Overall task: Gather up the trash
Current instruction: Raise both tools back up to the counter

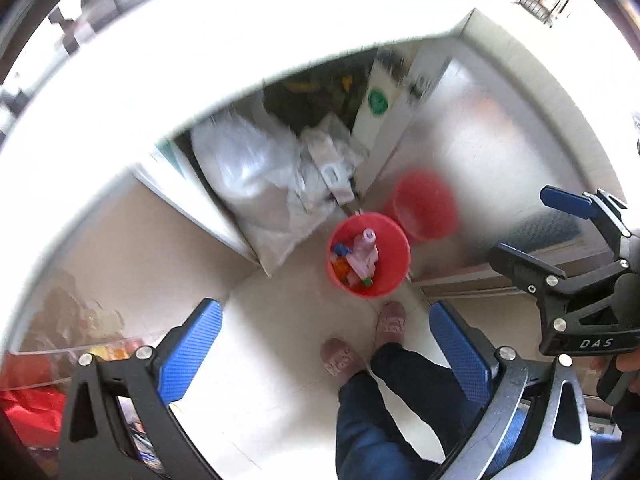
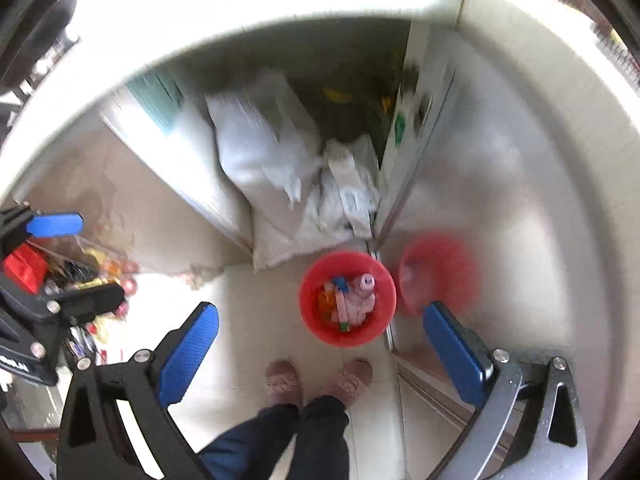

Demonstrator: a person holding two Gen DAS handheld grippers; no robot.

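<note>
A red bucket (image 1: 390,258) stands on the pale floor below me and holds trash: a pink bottle (image 1: 366,254) and small blue, orange and green bits. It also shows in the right wrist view (image 2: 378,300). My left gripper (image 1: 326,350) hangs high above the floor, open and empty. My right gripper (image 2: 320,346) is also open and empty, high above the bucket. The right gripper appears at the right of the left wrist view (image 1: 560,236), and the left gripper at the left of the right wrist view (image 2: 80,260).
White plastic bags (image 1: 260,184) lie in an open cupboard under a white counter (image 1: 240,40). A steel door (image 1: 480,152) reflects the bucket. The person's feet in pink slippers (image 1: 368,340) stand by the bucket. Packets lie in a clear container (image 2: 92,272) at left.
</note>
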